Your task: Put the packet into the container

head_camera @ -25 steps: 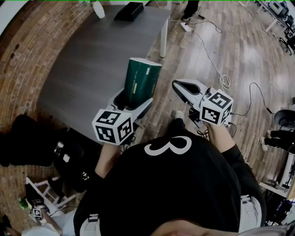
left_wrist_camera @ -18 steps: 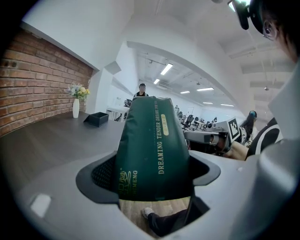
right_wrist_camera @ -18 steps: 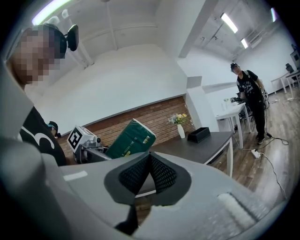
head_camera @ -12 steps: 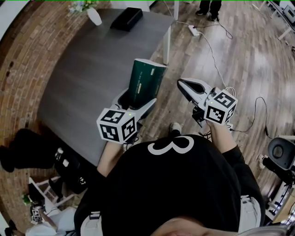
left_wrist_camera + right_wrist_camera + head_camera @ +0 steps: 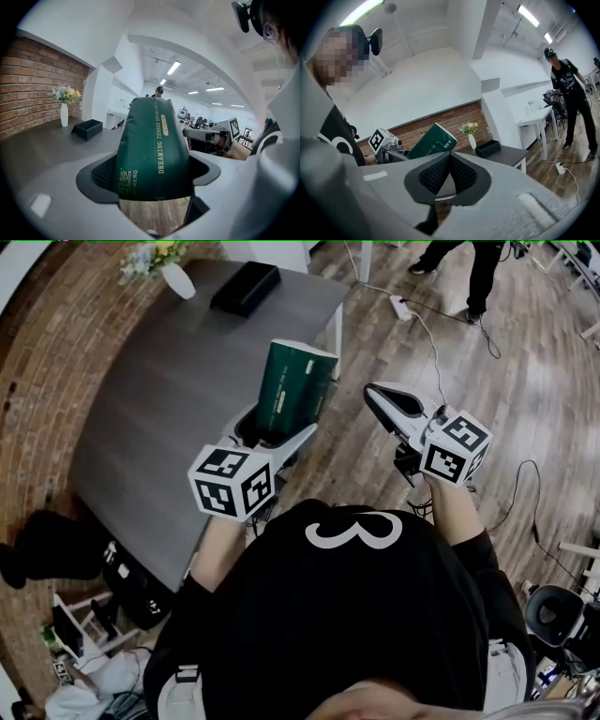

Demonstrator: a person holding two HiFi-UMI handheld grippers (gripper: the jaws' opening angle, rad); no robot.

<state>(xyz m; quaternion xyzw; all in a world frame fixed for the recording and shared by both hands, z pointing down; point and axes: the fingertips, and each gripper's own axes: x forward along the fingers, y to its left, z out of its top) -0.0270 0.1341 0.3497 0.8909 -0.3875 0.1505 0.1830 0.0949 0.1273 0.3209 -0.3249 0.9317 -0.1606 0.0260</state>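
A dark green packet (image 5: 295, 390) with gold print stands upright between the jaws of my left gripper (image 5: 274, 435), which is shut on its lower part. It hangs over the near right edge of the grey table (image 5: 159, 399). In the left gripper view the packet (image 5: 150, 150) fills the gap of the left gripper (image 5: 152, 174). The black open container (image 5: 246, 289) sits at the table's far end, also seen as the container (image 5: 88, 129) ahead on the left. My right gripper (image 5: 386, 401) is over the wooden floor to the packet's right, shut and empty; its pads (image 5: 440, 174) meet at the tip.
A white vase with flowers (image 5: 175, 277) stands next to the container, by the brick wall. A person (image 5: 469, 268) stands on the floor beyond the table, near a power strip (image 5: 398, 306) and cables. Black bags (image 5: 47, 540) lie left of the table.
Both grippers and the held packet have moved a little forward along the table's edge, and the container shows nearer. The person in the background has walked to the right.
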